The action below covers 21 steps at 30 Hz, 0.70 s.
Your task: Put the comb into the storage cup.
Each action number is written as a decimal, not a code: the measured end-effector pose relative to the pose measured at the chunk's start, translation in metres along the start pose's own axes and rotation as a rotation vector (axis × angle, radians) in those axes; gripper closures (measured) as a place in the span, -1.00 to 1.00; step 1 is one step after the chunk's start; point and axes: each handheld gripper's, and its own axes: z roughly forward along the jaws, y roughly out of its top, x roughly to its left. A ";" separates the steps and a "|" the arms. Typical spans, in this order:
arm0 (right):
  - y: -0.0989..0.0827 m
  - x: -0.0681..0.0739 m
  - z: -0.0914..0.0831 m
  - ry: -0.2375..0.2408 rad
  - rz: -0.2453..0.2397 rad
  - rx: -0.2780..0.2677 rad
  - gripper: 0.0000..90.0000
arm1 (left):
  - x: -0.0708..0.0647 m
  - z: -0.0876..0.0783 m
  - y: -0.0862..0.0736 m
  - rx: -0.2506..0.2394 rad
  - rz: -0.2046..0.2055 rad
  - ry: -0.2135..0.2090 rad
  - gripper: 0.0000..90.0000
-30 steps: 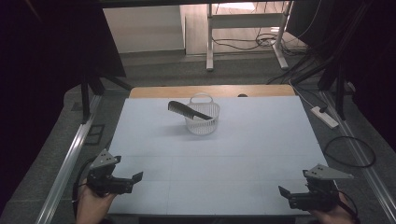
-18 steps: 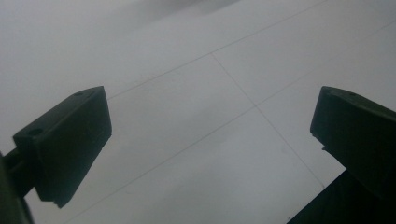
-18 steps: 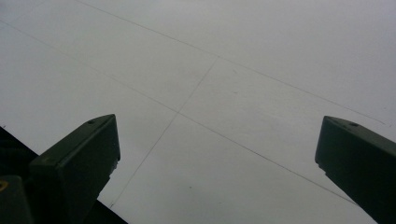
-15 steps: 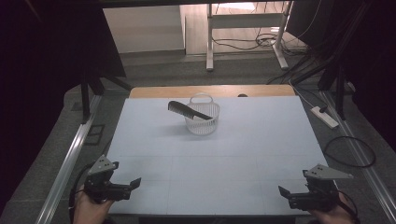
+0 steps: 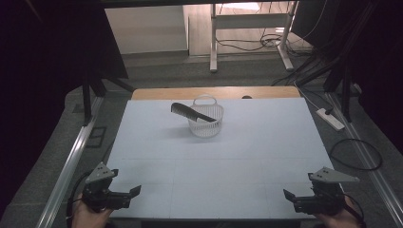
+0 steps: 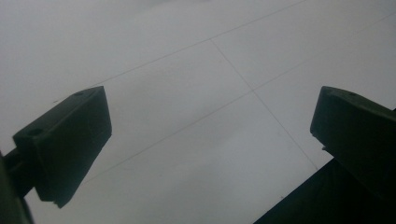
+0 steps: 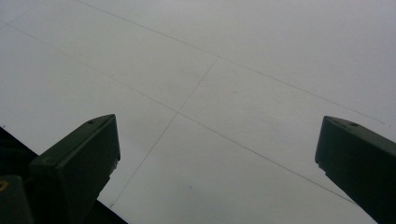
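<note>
A big white table (image 5: 247,156) is lying under everything, and near its far edge a small white basket (image 5: 206,124) is sitting with a black comb (image 5: 191,112) resting across its rim, one end sticking out to the left. The left gripper (image 5: 134,191) is waiting at the near left corner with its jaws wide apart and nothing in them. The right gripper (image 5: 288,195) is waiting at the near right corner, also wide apart and holding nothing, and both are staying well apart from the basket.
</note>
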 end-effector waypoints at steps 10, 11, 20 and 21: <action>0.000 0.000 0.000 -0.001 -0.001 0.001 -0.98 | -0.001 -0.006 -0.008 -0.003 -0.011 -0.001 -1.00; 0.000 0.000 0.000 -0.001 -0.001 0.001 -0.98 | -0.001 -0.006 -0.009 -0.002 -0.012 -0.002 -1.00; 0.000 0.000 0.000 -0.004 -0.003 0.003 -0.98 | -0.002 -0.009 -0.016 0.007 -0.014 -0.004 -1.00; 0.000 0.000 0.000 -0.004 -0.002 0.003 -0.98 | -0.002 -0.010 -0.017 0.006 -0.017 -0.003 -1.00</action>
